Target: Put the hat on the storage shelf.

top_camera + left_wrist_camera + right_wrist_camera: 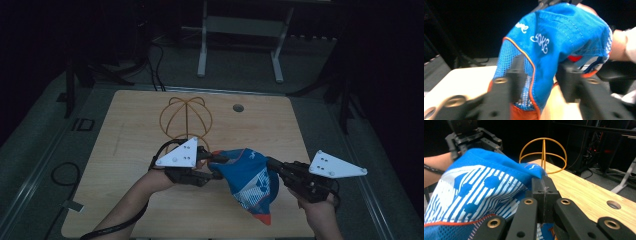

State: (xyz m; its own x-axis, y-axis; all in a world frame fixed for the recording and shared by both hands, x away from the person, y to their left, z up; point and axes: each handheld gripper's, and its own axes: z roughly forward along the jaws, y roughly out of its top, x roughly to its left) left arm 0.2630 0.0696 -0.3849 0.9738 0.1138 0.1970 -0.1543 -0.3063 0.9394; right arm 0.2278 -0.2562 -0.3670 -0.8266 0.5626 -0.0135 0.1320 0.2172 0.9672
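Right gripper (543,185) w/ jaws pressed together, pinching a fold of the blue cap (248,181) at its edge, holding it up off the table (140,125). The cap hangs between both grippers, mesh and orange trim drooping toward the table's near edge, white stripes and paw prints on the side facing the right gripper view. Left gripper (540,75) has jaws spread apart, one on each side of the cap's mesh-and-fabric edge, pads not clamped on it. Beyond them, near the table's far side, stands an orange wire frame (186,118), approx. dome-shaped, w/ a round hole (238,107) in the tabletop to its right.
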